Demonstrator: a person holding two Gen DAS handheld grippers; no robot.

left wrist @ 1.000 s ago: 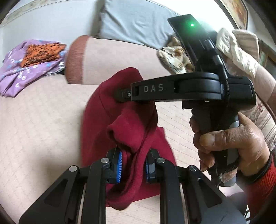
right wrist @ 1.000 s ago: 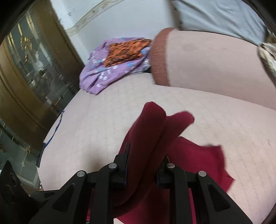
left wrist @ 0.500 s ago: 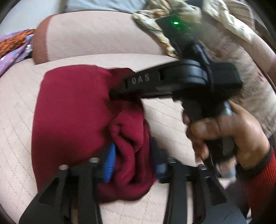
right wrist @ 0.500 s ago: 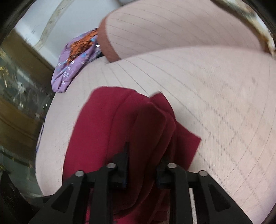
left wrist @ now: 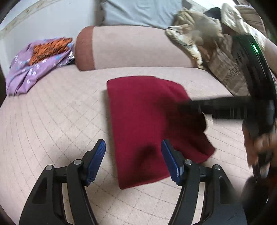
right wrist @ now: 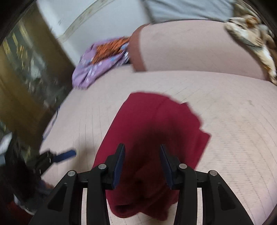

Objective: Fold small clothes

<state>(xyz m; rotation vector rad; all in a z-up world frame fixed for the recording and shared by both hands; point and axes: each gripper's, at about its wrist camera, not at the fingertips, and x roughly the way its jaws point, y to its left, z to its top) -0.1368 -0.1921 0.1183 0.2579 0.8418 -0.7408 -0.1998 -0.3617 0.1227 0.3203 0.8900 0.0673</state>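
Note:
A dark red garment [left wrist: 147, 124] lies folded flat on the pink quilted bed [left wrist: 52, 121]. My left gripper [left wrist: 133, 141] hovers over its near edge. Its jaws are opening, and the blue pads [left wrist: 97, 155] stand wide apart, clear of the cloth. In the right wrist view, the right gripper [right wrist: 142, 146] hangs just above the same garment [right wrist: 155, 121]. Those jaws are opening too, with the cloth lying under the gap and not pinched. The right gripper [left wrist: 187, 103] shows blurred at the right of the left wrist view, held by a hand [left wrist: 259, 147].
A purple floral cloth with an orange piece [left wrist: 38, 60] lies at the back left. A pink bolster [left wrist: 135, 50], a grey pillow [left wrist: 138, 12] and patterned beige fabric [left wrist: 216, 52] line the back. A wooden glass-fronted cabinet [right wrist: 22, 69] stands beyond the bed's left edge.
Both grippers were shut on raised folds of the red garment. They have let go, their jaws have widened, and the garment now lies flat on the bed.

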